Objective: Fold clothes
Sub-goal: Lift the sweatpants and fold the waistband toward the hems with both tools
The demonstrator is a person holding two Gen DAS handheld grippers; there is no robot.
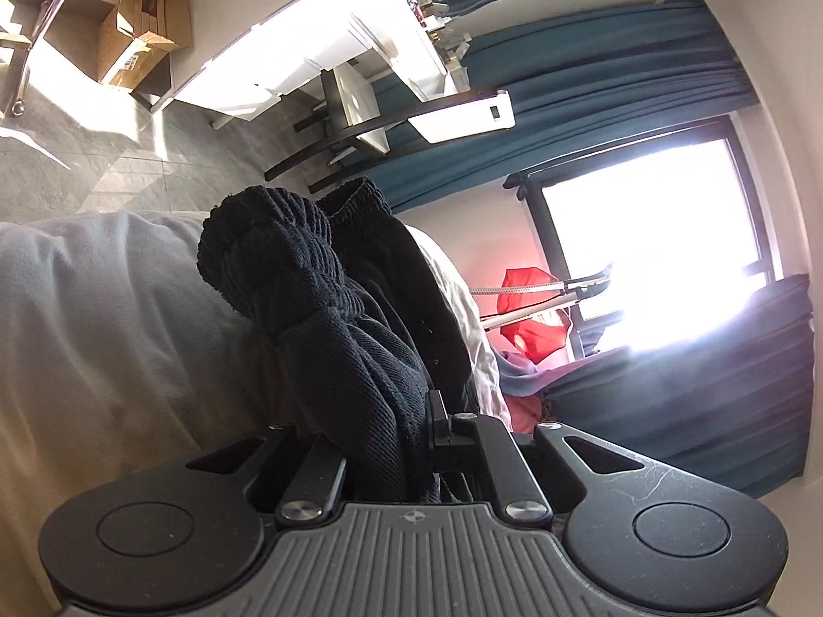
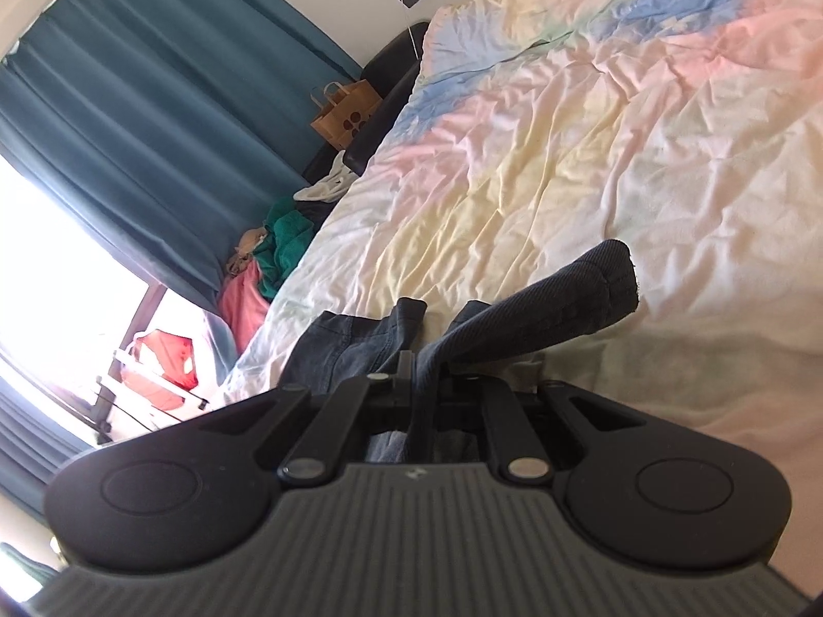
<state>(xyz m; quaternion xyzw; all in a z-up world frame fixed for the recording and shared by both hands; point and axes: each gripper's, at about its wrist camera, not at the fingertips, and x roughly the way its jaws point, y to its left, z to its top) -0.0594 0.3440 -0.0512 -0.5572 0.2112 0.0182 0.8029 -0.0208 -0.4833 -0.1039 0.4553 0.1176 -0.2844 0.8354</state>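
Note:
A black garment [image 1: 329, 319] with an elastic ribbed band bunches up between the jaws of my left gripper [image 1: 396, 427], which is shut on it above the pale bed cover [image 1: 103, 308]. In the right wrist view, my right gripper [image 2: 424, 375] is shut on a dark ribbed hem [image 2: 540, 308] of the same dark garment. More of that cloth [image 2: 339, 344] hangs down to the left. Both grippers hold the fabric lifted over the bed.
A pastel quilt [image 2: 591, 128] covers the bed. Teal curtains [image 2: 128, 103] and a bright window [image 1: 658, 236] are beside it. A pile of clothes [image 2: 267, 257] and a paper bag [image 2: 342, 113] sit by the bed. A cardboard box [image 1: 139, 36] and a white desk [image 1: 308, 51] stand across the room.

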